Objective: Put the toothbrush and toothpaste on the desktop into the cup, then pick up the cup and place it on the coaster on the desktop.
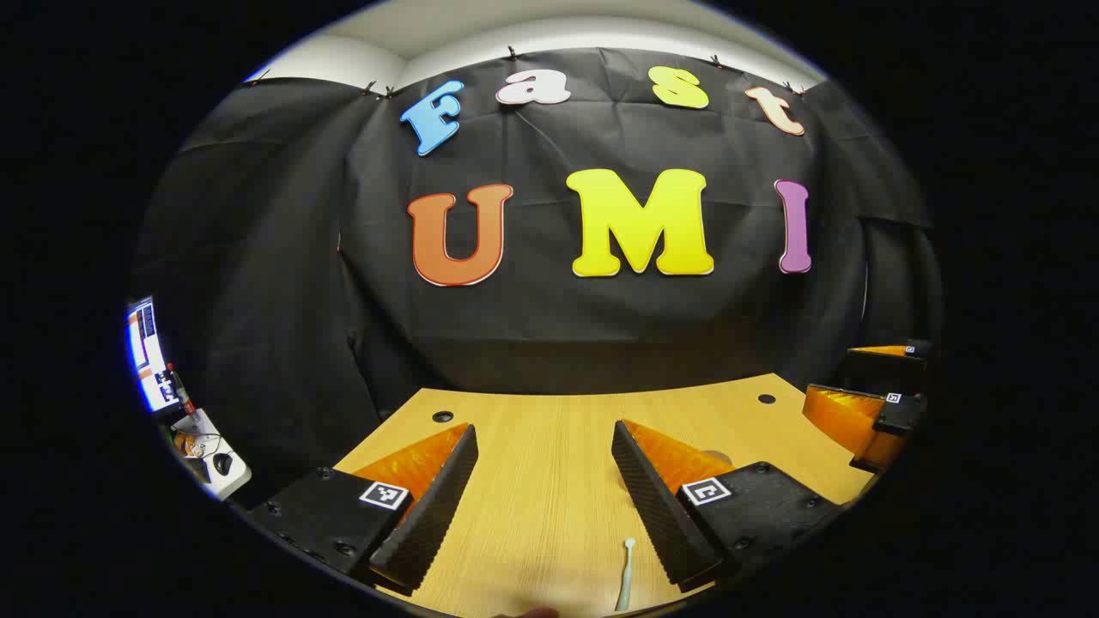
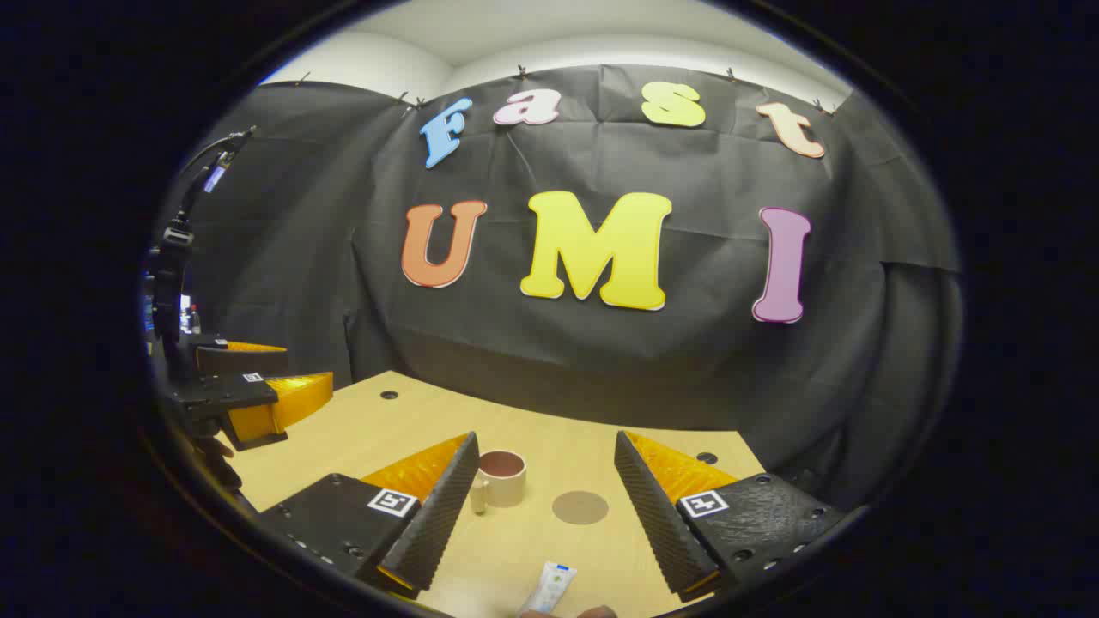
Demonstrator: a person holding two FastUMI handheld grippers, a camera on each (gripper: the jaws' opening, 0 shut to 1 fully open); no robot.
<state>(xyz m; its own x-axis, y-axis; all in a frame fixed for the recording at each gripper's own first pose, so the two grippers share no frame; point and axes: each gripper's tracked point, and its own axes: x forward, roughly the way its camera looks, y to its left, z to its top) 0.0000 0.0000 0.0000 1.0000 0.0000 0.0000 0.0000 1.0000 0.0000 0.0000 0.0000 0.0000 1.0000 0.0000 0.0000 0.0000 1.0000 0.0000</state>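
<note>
Wooden desktop (image 2: 549, 549) carries cup (image 2: 500, 477), coaster (image 2: 579, 507), toothpaste (image 2: 549, 586), toothbrush (image 1: 626, 572)

Even indoor light, strong fisheye bending

The desktop (image 1: 549, 481) is brightly lit from above; straight edges are curved outward, and soft blur is seen toward the rims.

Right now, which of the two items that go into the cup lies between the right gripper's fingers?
The white toothpaste tube, flat on the wooden desktop. The slim white toothbrush lies by the left gripper instead.

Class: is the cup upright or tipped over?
Upright: the cup stands on the desk, its round mouth facing up, beside the coaster.
</note>
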